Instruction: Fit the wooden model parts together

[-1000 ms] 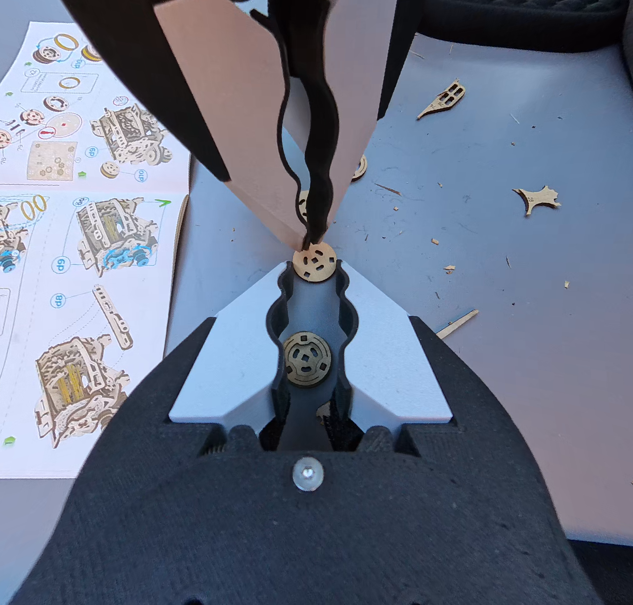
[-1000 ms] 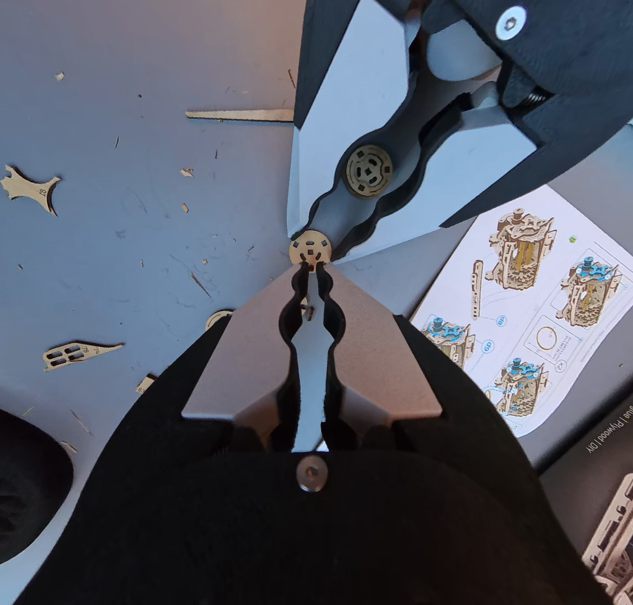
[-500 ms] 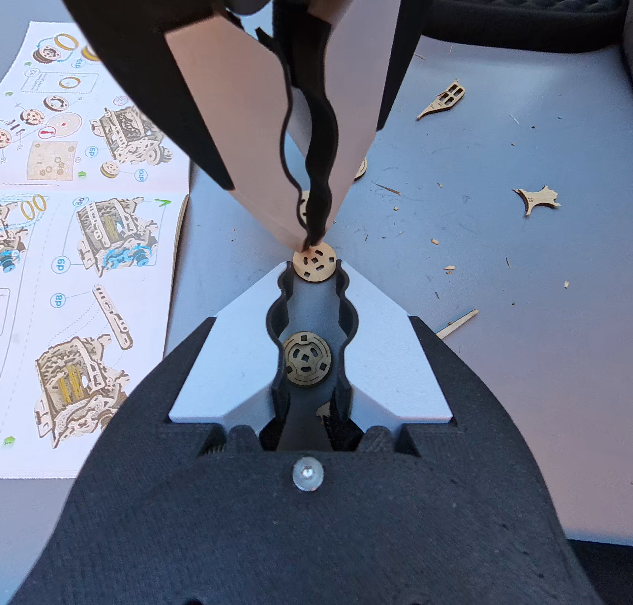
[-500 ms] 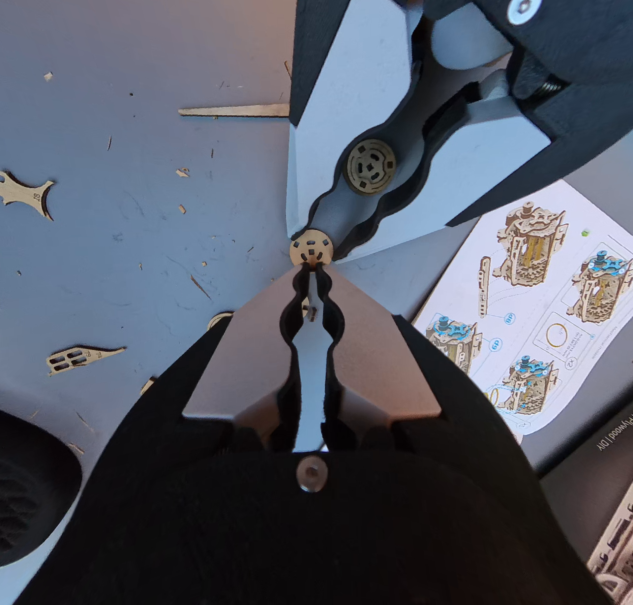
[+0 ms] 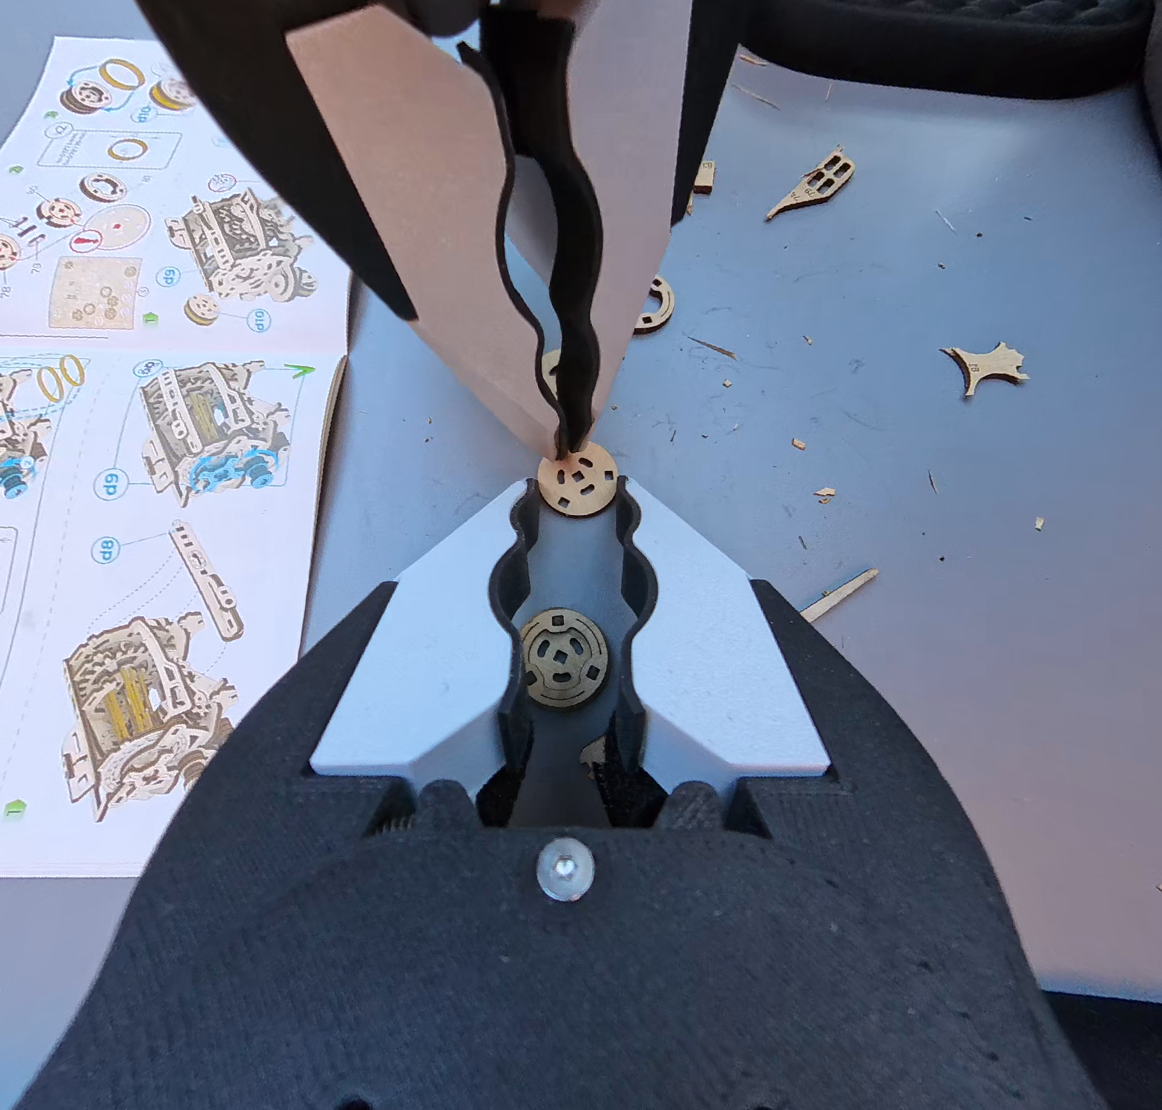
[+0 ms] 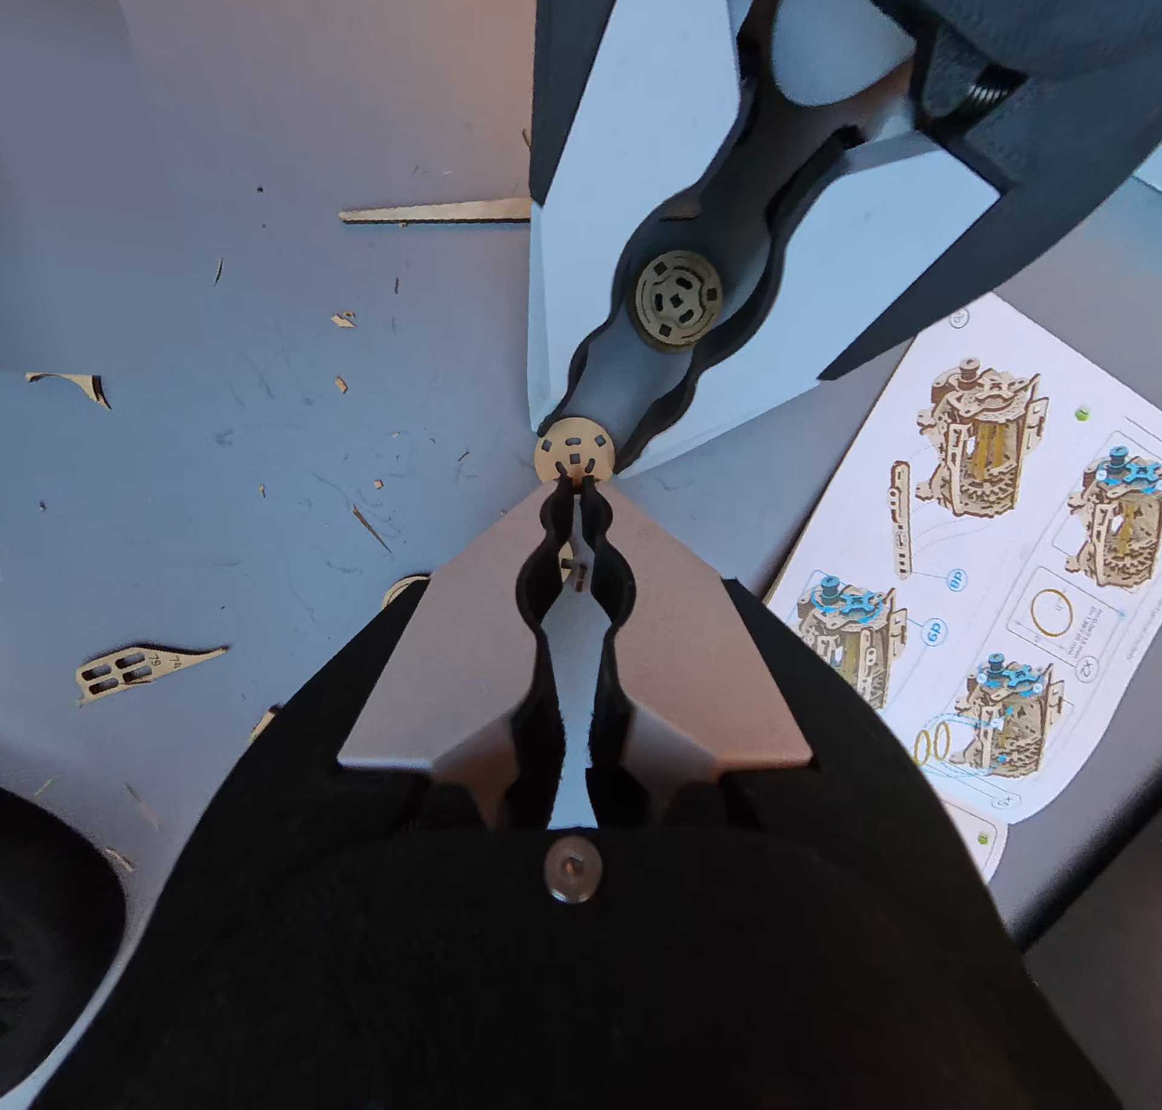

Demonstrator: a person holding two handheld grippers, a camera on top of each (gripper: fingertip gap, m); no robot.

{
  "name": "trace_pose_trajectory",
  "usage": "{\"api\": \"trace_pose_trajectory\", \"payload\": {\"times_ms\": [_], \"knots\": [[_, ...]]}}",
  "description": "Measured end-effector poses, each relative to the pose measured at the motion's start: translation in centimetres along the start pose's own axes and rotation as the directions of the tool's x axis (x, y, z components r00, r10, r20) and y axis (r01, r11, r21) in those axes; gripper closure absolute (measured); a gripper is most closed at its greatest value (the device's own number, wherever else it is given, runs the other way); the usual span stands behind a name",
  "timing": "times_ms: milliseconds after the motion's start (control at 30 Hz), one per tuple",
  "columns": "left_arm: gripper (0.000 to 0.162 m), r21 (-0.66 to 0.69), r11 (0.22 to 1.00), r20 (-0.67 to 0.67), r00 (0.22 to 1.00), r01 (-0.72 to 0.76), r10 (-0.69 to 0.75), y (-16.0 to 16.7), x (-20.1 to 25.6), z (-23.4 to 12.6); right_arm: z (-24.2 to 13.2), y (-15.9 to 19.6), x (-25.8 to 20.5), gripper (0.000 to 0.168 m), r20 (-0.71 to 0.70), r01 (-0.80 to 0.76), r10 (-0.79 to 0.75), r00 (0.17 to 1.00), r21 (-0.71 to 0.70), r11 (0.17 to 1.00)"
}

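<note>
Gripping the wooden disc (image 5: 578,480) edgewise, left tongs (image 5: 577,490) meet right tongs (image 6: 573,481) (nipping a tiny peg).

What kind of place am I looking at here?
Probably a hobby or test desk for building a wooden model kit: a grey table strewn with wood offcuts, and an illustrated instruction sheet lying open beside the work.

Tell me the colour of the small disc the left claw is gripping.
Pale tan wood, dark cut-out slots: small disc, clearest in the left wrist view.
</note>
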State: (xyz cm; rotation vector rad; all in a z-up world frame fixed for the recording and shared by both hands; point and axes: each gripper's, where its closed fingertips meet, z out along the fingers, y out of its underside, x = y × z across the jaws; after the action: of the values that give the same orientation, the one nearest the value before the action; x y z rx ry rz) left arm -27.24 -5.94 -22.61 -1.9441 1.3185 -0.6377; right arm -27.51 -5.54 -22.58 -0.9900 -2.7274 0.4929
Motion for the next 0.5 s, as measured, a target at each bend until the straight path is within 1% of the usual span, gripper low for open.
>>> {"api": "trace_pose_trajectory", "payload": {"times_ms": [67,267,500], "knots": [[0.139,0.000,1.000,0.000,1.000,0.000,0.000,0.00,0.01,0.00,-0.01,-0.01,-0.01,0.167,-0.011,0.008,-0.007,1.000,0.022,1.000],[0.139,0.000,1.000,0.001,1.000,0.003,-0.003,0.01,0.01,0.01,-0.07,0.21,-0.01,0.166,0.015,-0.041,0.040,0.999,0.087,0.995],[0.139,0.000,1.000,0.001,1.000,0.003,-0.003,0.01,0.01,0.01,-0.05,0.14,-0.03,0.167,0.030,-0.034,0.033,0.999,0.021,0.999]]}}
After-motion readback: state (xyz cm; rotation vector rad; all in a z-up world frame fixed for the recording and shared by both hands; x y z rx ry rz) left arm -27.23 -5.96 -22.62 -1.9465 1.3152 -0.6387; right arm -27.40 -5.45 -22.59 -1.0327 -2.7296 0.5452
